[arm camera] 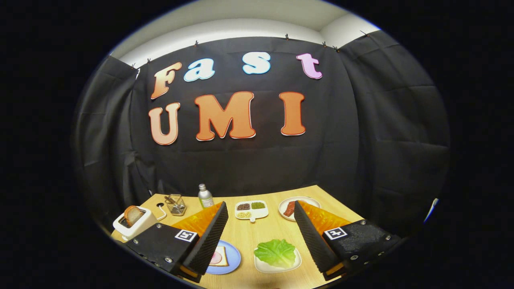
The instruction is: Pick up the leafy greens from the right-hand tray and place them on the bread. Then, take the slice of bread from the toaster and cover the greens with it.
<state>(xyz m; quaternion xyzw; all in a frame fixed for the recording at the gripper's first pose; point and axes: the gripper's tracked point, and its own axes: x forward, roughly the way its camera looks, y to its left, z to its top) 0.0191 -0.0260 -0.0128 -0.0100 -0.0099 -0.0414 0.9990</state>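
Between spread fingers of gripper, leafy greens lie on white tray, right of blue plate with bread. Jaws wide, empty. Greens look light, floppy, tearable; best pinched at raised ruffled edge. Toaster with slice far left.

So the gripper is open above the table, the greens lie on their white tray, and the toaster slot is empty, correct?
Not quite: the toaster is not empty; a slice of bread stands in it, as the gripper view shows. The rest holds: the gripper is open above the table, and the leafy greens lie on their white tray.
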